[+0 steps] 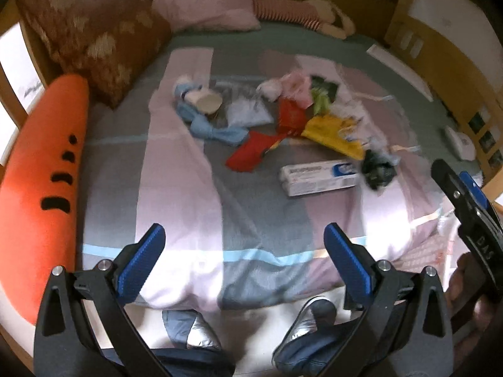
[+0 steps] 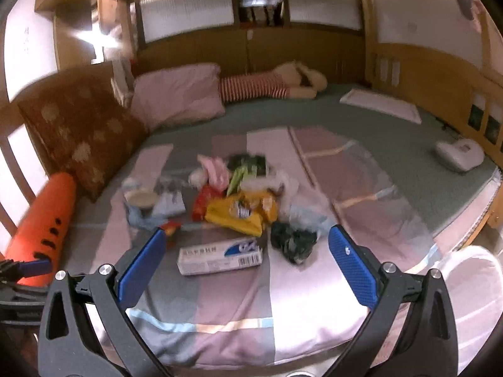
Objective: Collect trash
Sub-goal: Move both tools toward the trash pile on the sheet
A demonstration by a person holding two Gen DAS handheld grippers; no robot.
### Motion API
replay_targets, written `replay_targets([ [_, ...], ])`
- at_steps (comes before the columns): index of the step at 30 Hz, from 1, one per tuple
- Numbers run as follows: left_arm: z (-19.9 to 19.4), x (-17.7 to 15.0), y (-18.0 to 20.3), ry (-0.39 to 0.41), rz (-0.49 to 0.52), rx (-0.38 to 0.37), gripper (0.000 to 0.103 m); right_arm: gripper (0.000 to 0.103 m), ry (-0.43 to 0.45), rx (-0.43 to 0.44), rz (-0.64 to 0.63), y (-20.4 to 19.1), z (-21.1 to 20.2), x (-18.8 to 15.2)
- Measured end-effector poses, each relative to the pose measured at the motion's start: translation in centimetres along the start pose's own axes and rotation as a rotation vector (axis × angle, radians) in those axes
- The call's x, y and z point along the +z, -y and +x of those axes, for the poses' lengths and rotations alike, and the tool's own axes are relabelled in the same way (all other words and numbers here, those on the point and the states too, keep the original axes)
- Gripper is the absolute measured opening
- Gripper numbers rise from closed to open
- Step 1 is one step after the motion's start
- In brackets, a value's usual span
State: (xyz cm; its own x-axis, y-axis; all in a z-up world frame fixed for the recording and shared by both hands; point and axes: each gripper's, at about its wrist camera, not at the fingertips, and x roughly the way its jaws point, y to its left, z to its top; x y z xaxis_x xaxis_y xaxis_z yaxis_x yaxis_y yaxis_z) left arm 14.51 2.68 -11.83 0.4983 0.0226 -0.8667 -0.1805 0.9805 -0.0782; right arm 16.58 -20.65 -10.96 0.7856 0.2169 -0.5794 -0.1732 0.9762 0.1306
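Trash lies in a heap on the striped bed cover [image 1: 176, 194]: a white box [image 1: 319, 177] [image 2: 220, 256], a yellow wrapper [image 1: 333, 133] [image 2: 239, 212], red wrappers [image 1: 251, 154], a dark crumpled bag [image 1: 377, 169] [image 2: 292, 240], a paper cup [image 1: 207, 100] [image 2: 141, 199] and blue cloth [image 1: 213, 128]. My left gripper [image 1: 245, 235] is open and empty above the bed's near edge. My right gripper [image 2: 246, 240] is open and empty, just short of the white box. It also shows at the right of the left wrist view [image 1: 465, 201].
An orange carrot cushion [image 1: 47, 172] [image 2: 41, 229] and a brown pillow [image 1: 94, 31] lie along the left side. A pink pillow [image 2: 179, 97] and a striped plush toy [image 2: 273, 84] lie at the head. A white device [image 2: 459, 154] sits at the right. Shoes [image 1: 201, 330] show below.
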Motion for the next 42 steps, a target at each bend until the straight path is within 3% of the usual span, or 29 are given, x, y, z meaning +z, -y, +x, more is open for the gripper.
replay_targets([
  [3,2.6,0.8,-0.6,-0.030,0.000,-0.010,0.100,0.100,-0.069,0.014,0.015,0.0,2.7,-0.1],
  [8,3.0,1.3,-0.8,0.021,0.002,0.002,0.100,0.100,-0.115,0.052,0.027,0.0,3.8,-0.4],
  [11,2.1,0.7,-1.2,0.019,-0.036,-0.051,0.100,0.100,-0.072,0.058,0.049,0.8,2.3,-0.6],
  [15,-0.5,-0.6,-1.3,0.081,-0.068,-0.066,0.100,0.100,-0.022,0.113,0.094,1.7,-0.6,-0.8],
  [18,-2.2,-1.5,-0.8,0.178,-0.053,-0.006,0.100,0.100,0.030,0.056,0.088,1.6,-2.3,-1.4],
  [21,-2.7,-2.6,-0.2,0.175,-0.016,-0.030,0.100,0.100,0.039,0.022,0.048,1.1,-2.7,-1.9],
  [25,-2.4,-3.3,0.2,0.174,0.057,0.021,0.100,0.100,0.022,0.011,0.078,0.7,-1.9,-1.5],
  [28,-2.1,-3.5,-0.8,0.128,0.027,-0.063,0.100,0.100,0.042,0.001,0.057,-0.1,-2.0,-1.5],
  [31,-2.4,-3.7,-1.3,0.139,0.014,-0.136,0.100,0.100,0.035,-0.011,0.031,-1.0,-1.1,-1.3],
  [38,-0.7,-2.8,-1.0,0.153,0.025,-0.183,0.100,0.100,0.026,0.020,0.062,-2.0,1.3,-0.1],
  [42,-0.1,-3.1,-2.1,0.175,-0.038,-0.294,0.100,0.100,0.029,0.064,0.066,-2.8,1.7,0.1],
])
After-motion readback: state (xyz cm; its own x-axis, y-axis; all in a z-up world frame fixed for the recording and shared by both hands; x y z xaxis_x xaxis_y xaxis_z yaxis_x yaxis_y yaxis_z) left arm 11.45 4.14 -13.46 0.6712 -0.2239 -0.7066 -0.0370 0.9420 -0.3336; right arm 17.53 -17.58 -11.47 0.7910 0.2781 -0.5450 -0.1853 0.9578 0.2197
